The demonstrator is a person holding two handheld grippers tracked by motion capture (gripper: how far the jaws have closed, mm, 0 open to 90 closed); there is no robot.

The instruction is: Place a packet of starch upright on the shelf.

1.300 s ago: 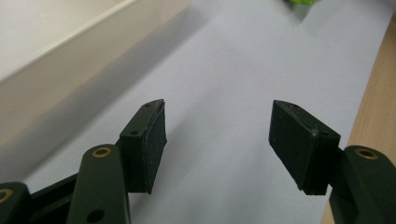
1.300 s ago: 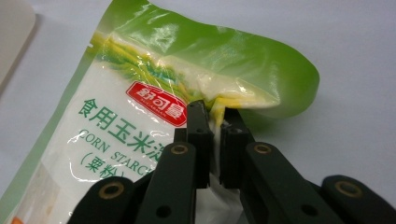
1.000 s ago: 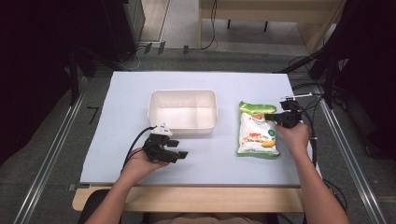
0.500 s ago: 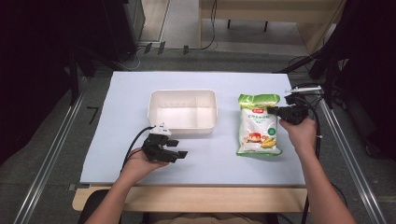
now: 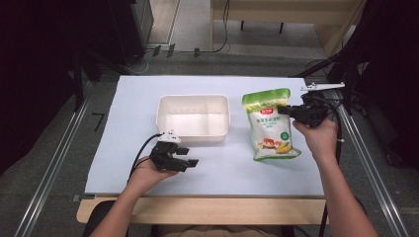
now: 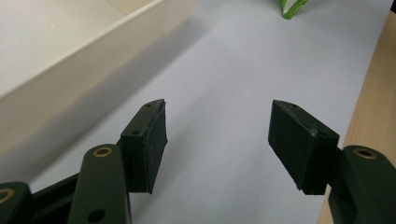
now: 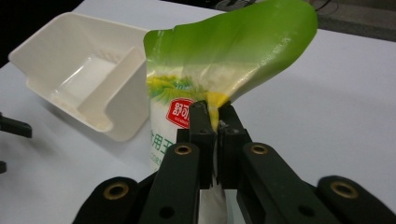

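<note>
Lab or recording workstation, not a home. Indicated by: pale sheet (image 5: 257,168) covering a wooden bench (image 5: 207,211); metal rails (image 5: 54,163) flanking both sides; cables (image 5: 225,29) trailing across grey floor (image 5: 192,19); dark equipment racks (image 5: 118,29) behind; surroundings unlit.

overhead forward-down, two close gripper cameras

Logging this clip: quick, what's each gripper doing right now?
Left gripper: open, holding nothing, near the white tray.
Right gripper: closed on the edge of the green bag.
</note>
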